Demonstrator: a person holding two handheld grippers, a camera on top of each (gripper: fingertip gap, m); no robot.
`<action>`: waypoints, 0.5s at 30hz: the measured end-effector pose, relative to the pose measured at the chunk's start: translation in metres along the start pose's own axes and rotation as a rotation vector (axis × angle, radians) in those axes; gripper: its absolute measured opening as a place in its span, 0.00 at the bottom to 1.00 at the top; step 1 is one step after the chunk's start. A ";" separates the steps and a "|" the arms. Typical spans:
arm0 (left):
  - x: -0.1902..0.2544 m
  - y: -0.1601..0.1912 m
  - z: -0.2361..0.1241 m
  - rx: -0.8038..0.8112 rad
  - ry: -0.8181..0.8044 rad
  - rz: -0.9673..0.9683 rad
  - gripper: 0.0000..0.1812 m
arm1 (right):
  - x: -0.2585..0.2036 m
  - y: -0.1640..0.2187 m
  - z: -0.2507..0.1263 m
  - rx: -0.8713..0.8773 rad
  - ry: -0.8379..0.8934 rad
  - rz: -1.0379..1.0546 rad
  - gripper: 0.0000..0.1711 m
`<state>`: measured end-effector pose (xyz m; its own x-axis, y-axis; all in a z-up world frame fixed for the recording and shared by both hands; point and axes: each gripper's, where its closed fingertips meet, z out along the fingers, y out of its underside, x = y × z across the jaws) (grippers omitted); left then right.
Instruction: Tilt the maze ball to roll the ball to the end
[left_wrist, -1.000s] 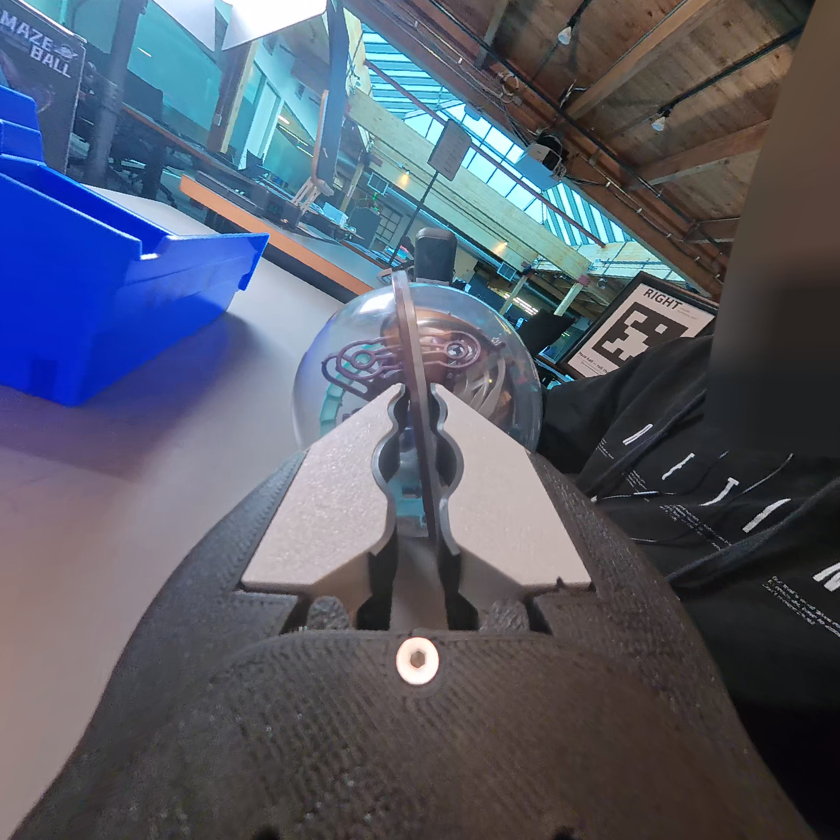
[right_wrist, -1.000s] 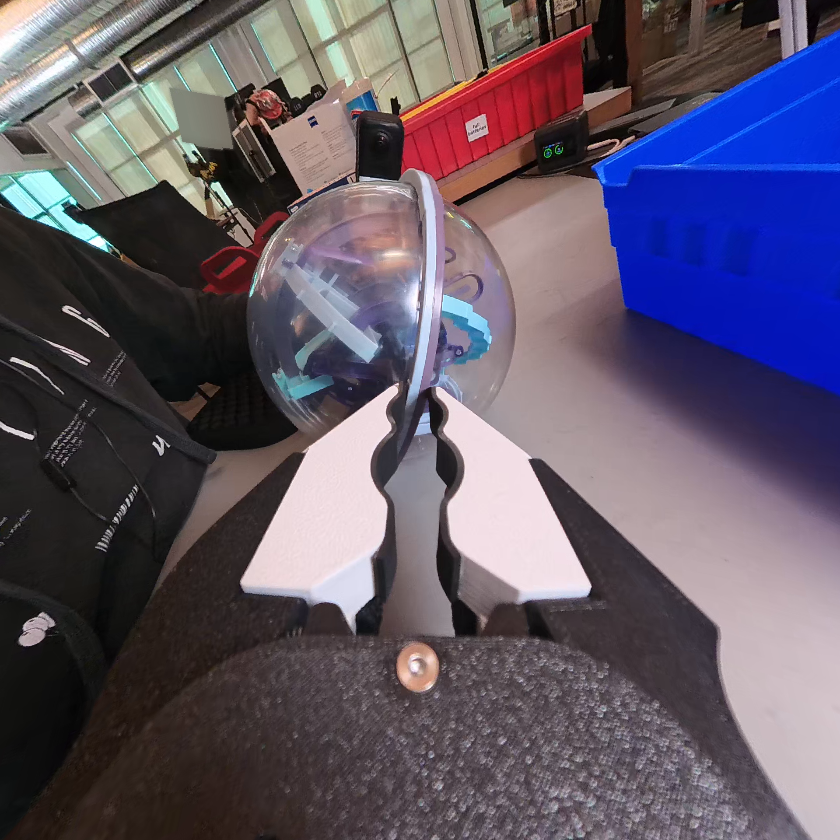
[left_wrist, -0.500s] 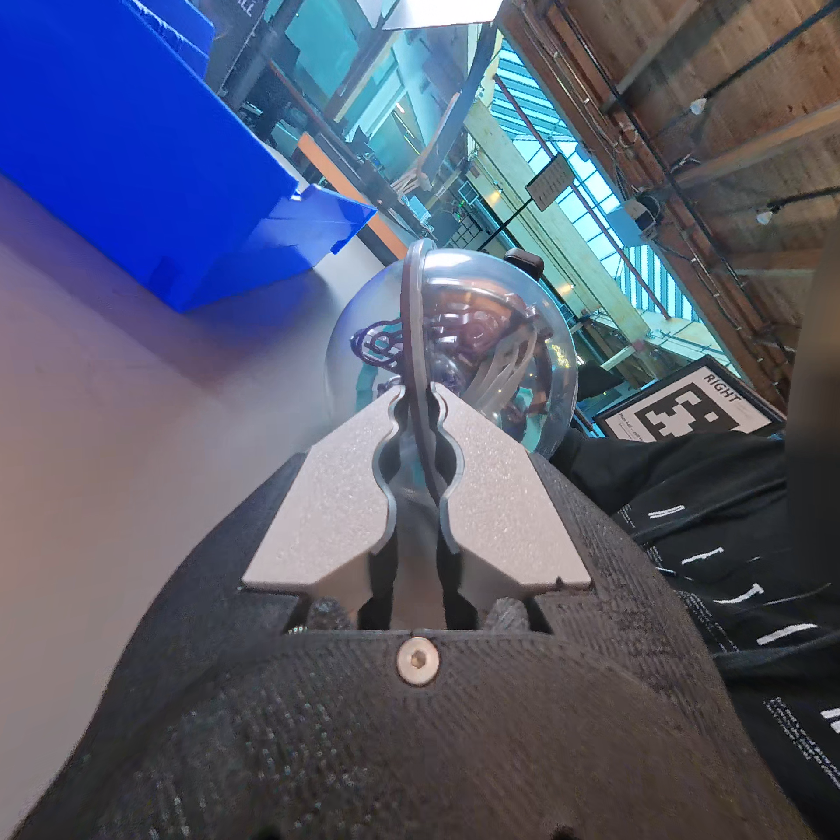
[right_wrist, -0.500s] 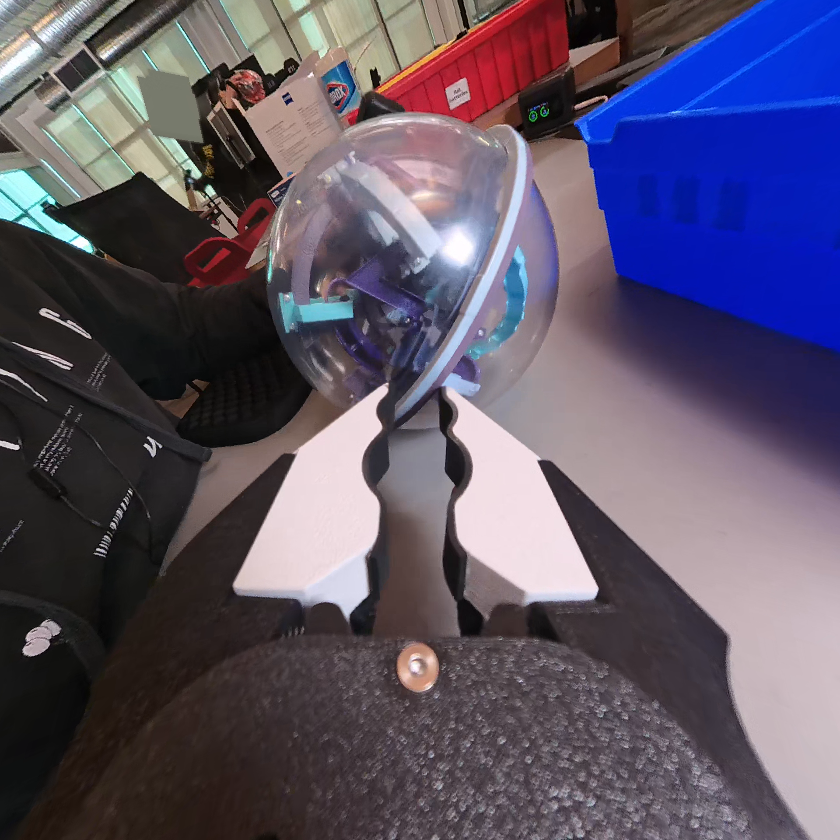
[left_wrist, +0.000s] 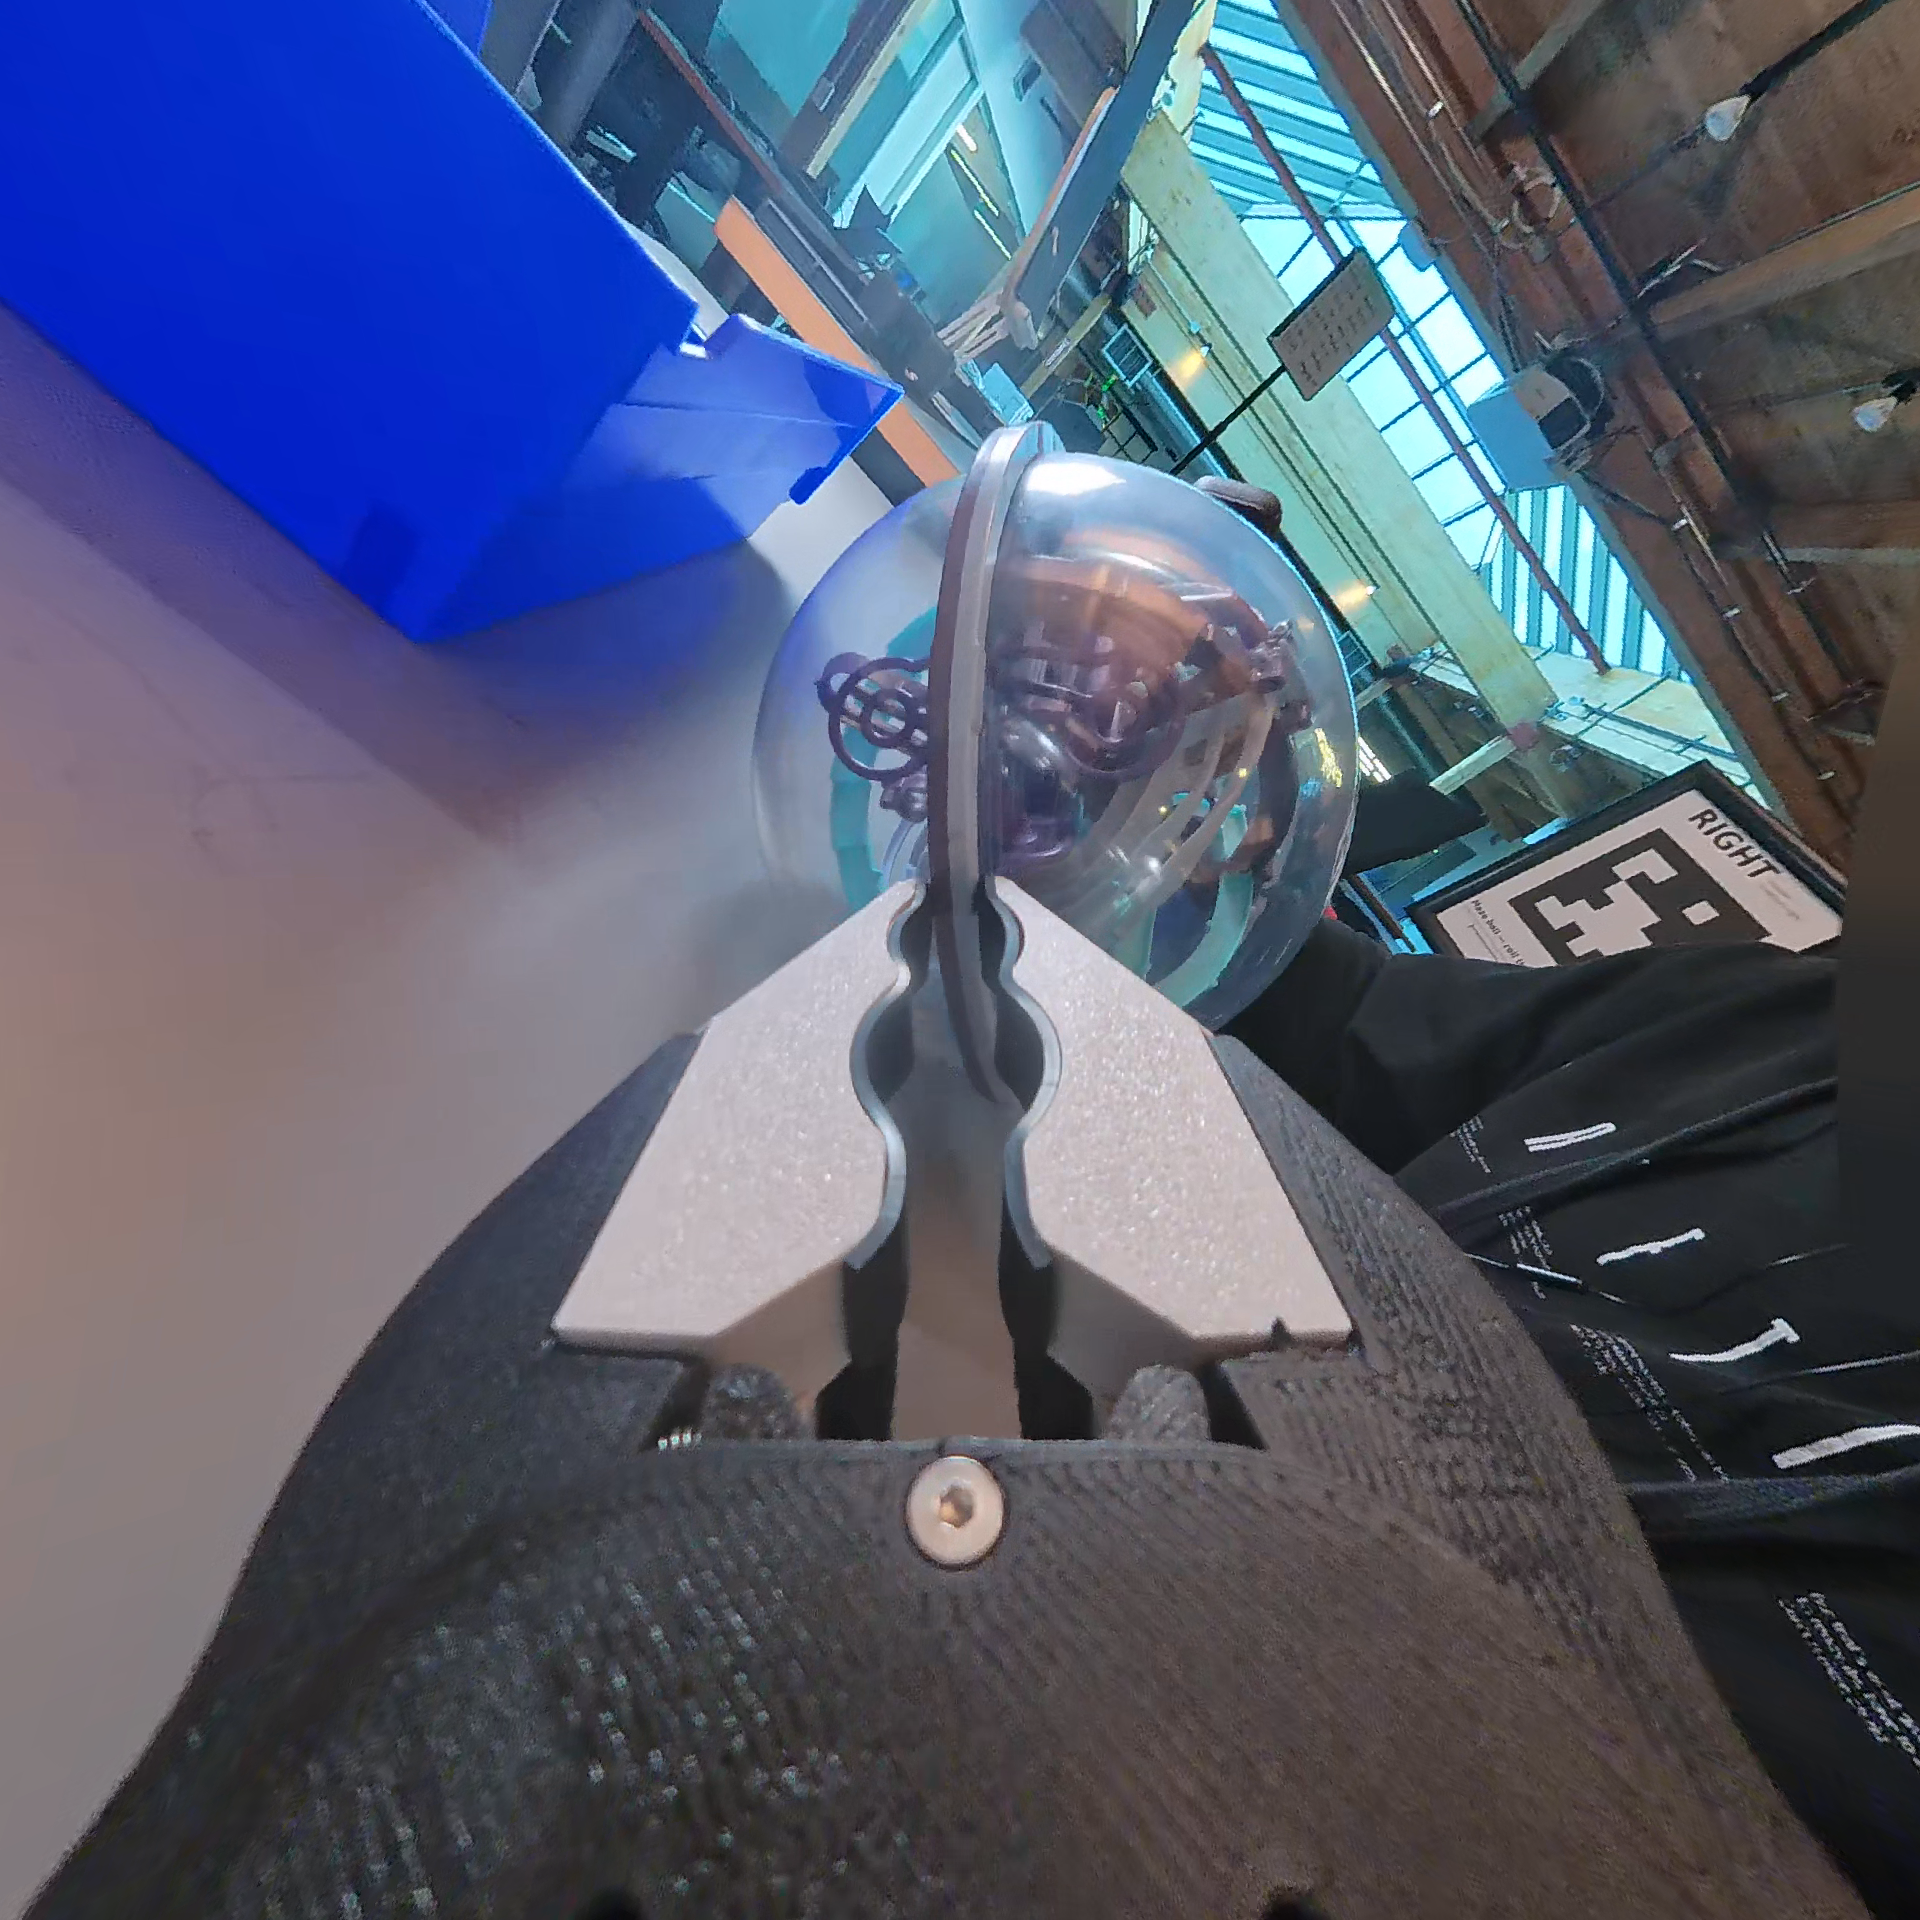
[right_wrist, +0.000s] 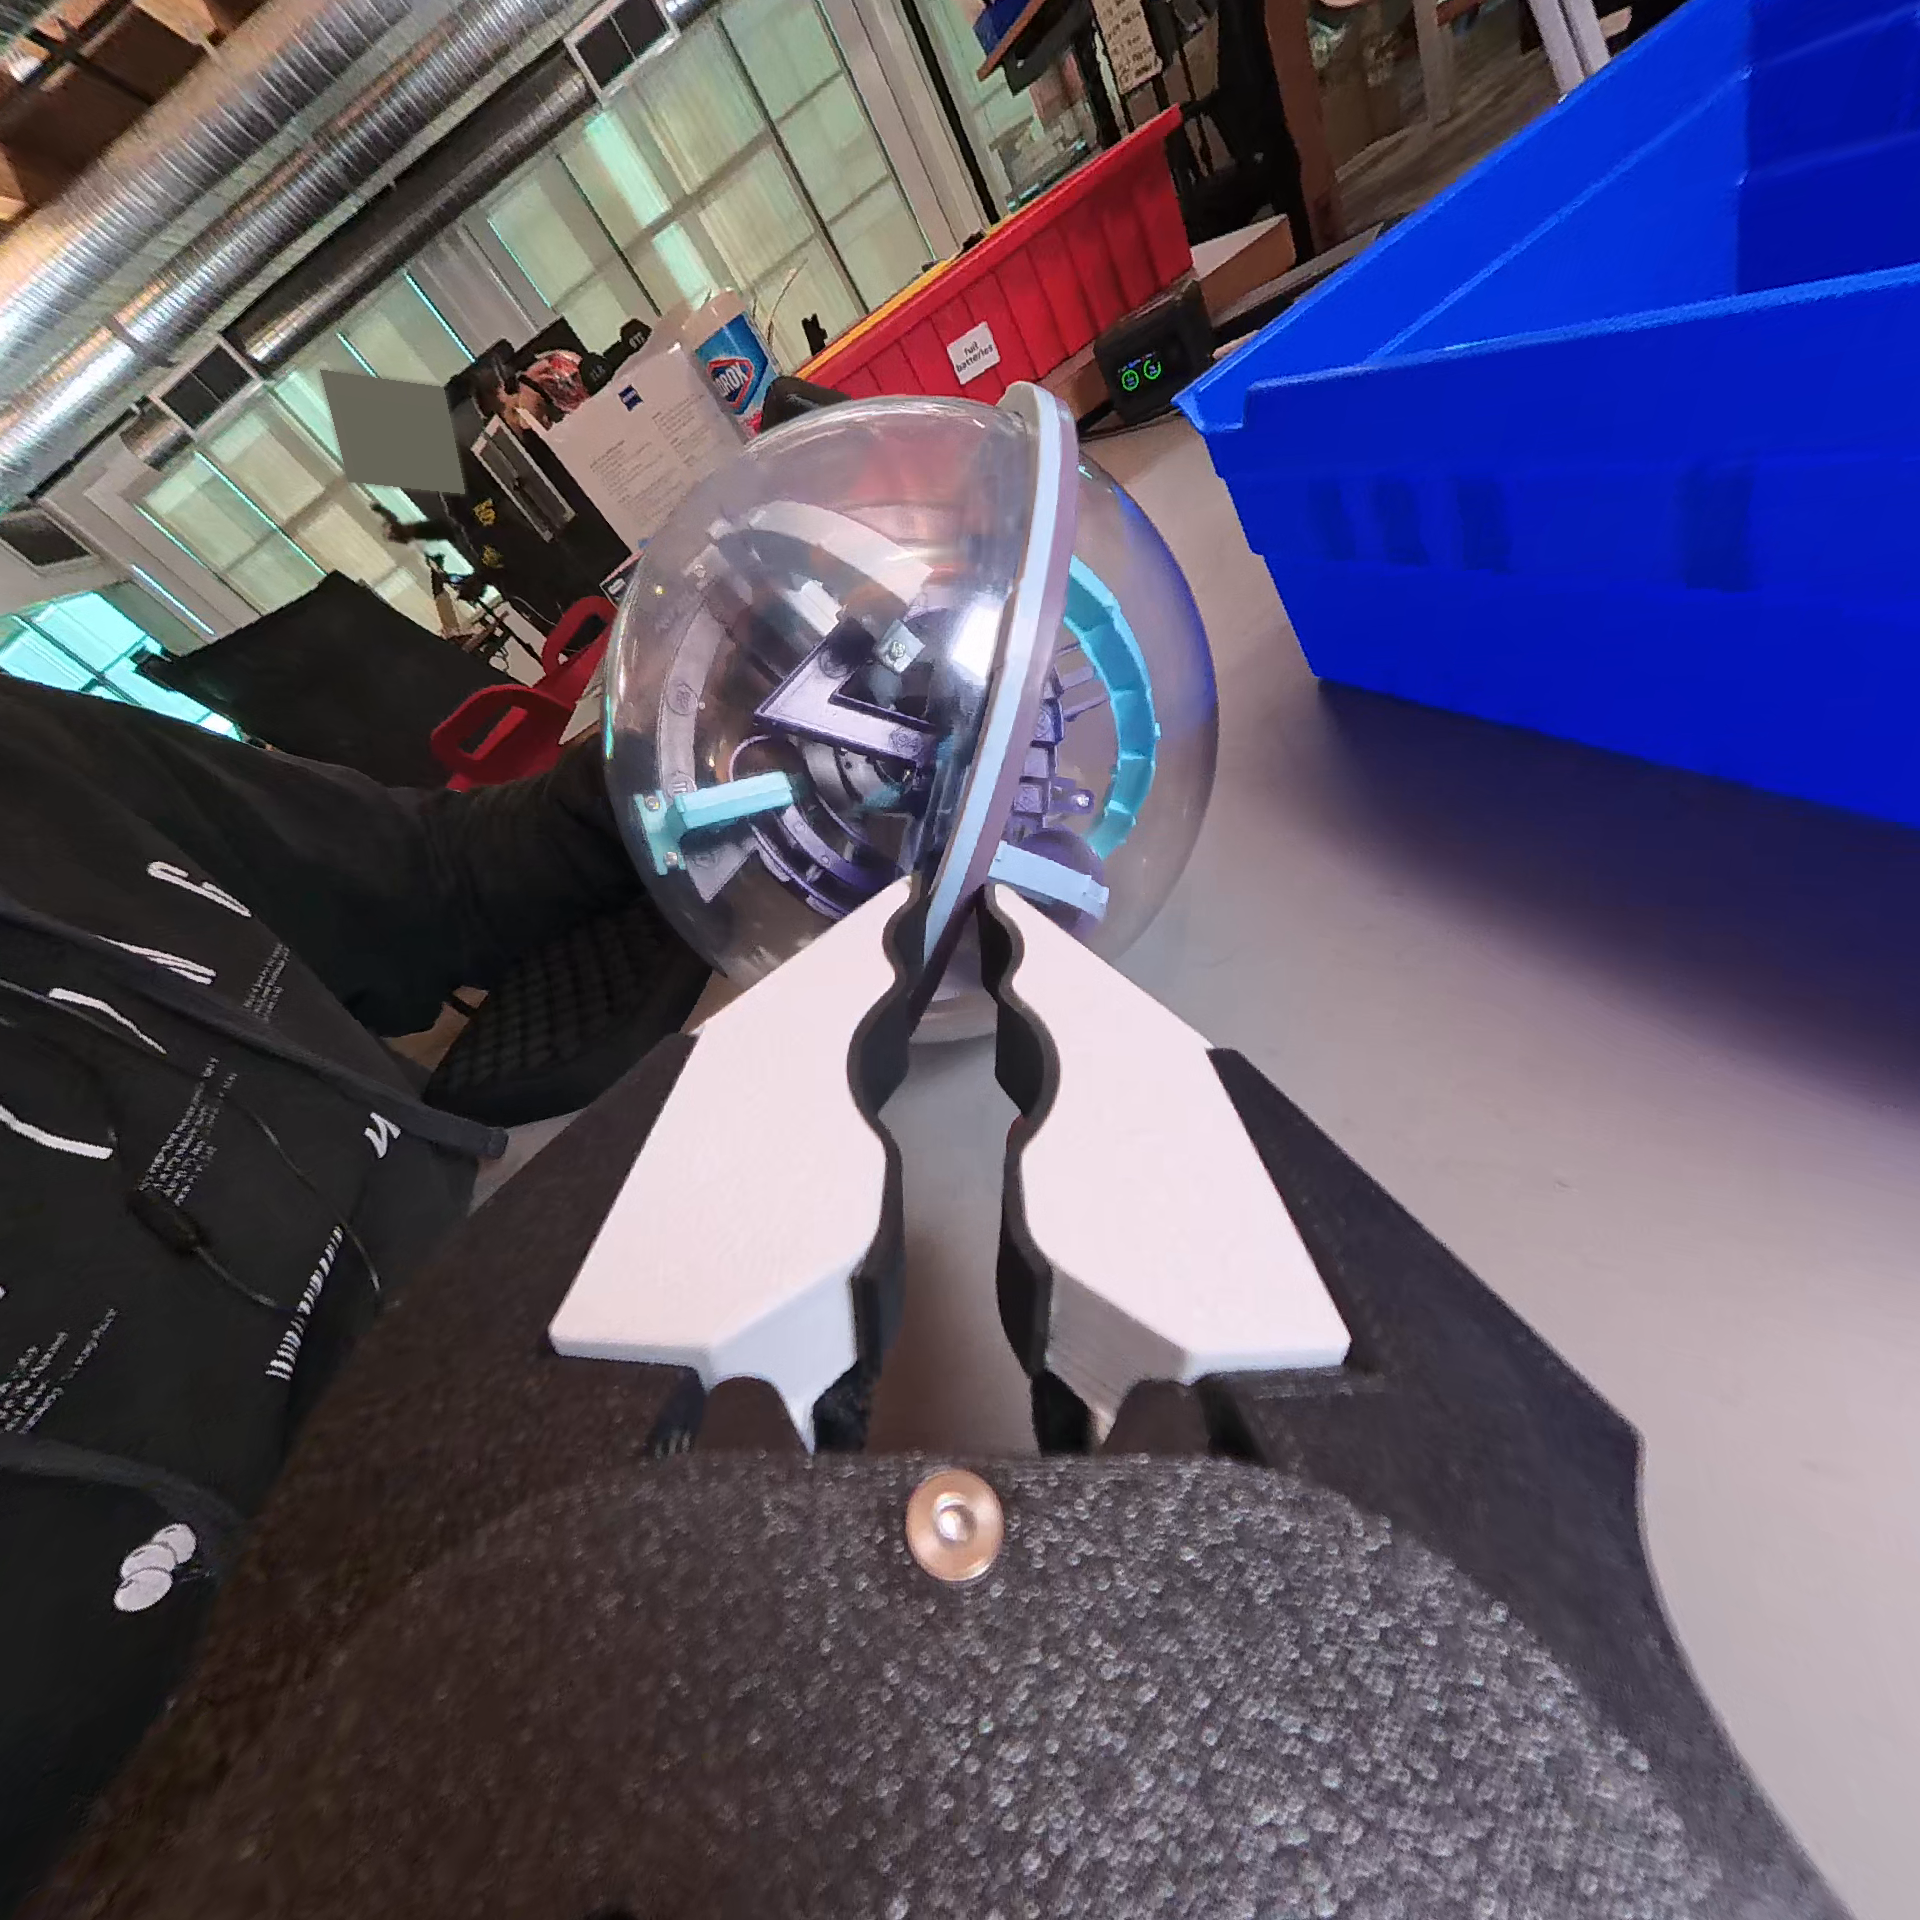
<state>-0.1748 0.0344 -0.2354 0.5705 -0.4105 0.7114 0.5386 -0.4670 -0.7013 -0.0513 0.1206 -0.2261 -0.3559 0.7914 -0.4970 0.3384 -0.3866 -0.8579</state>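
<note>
The maze ball (left_wrist: 1055, 748) is a clear plastic sphere with a grey rim around its middle and a tangle of purple, teal and pale grey tracks inside — held up off the grey bench (right_wrist: 1455, 1039), its rim tilted. The left gripper (left_wrist: 958, 925) is clenched on that rim from one side and the right gripper (right_wrist: 951, 914) pinches the rim from the opposite side, with a blue bin (right_wrist: 1610, 520) on the bench just beyond — the small ball inside cannot be made out
</note>
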 end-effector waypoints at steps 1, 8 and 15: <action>0.000 0.001 0.000 -0.004 -0.003 0.003 0.03 | 0.000 -0.001 0.000 0.003 0.000 -0.001 0.04; 0.003 0.004 0.002 -0.027 0.011 -0.002 0.03 | 0.004 -0.004 -0.002 0.021 0.014 0.046 0.04; 0.021 0.012 0.013 -0.031 0.121 -0.121 0.03 | 0.026 -0.007 -0.012 0.093 -0.017 0.416 0.03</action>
<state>-0.1479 0.0301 -0.2293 0.4229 -0.4406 0.7919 0.5784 -0.5414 -0.6101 -0.0528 0.1497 -0.2318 -0.2199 0.5512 -0.8048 0.3764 -0.7132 -0.5913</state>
